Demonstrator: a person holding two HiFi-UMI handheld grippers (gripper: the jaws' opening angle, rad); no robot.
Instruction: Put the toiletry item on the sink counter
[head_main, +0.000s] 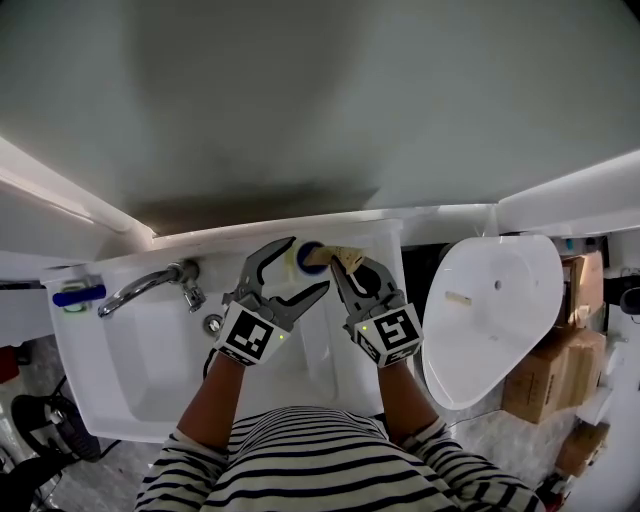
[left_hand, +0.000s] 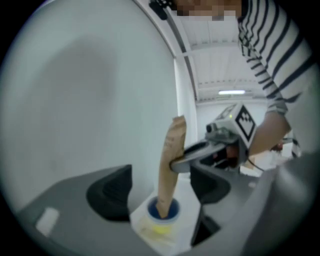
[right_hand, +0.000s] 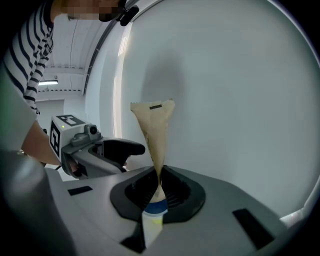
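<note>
Right gripper (head_main: 336, 264) tight on tan tube (right_hand: 154, 125), left gripper (head_main: 308, 266) agape about blue cup (left_hand: 173, 212), wall (head_main: 300, 100) just behind.

Two grippers; one tube (right_hand: 155, 130) between the fingers of the right gripper (head_main: 340, 264); one blue-rimmed cup (left_hand: 162, 211) between those of the left gripper (head_main: 306, 265); one faucet (head_main: 150, 284).

The lower end of the tan tube (left_hand: 170, 145) is hidden inside the blue-rimmed cup (left_hand: 160, 227).

White sink (head_main: 110, 390) under a plain wall, chrome tap (head_main: 150, 283) on its back rim, small blue thing (head_main: 78, 296) at the left corner, blue-rimmed cup (head_main: 305, 258) upright on the back ledge, drain (head_main: 213, 323) in the basin
</note>
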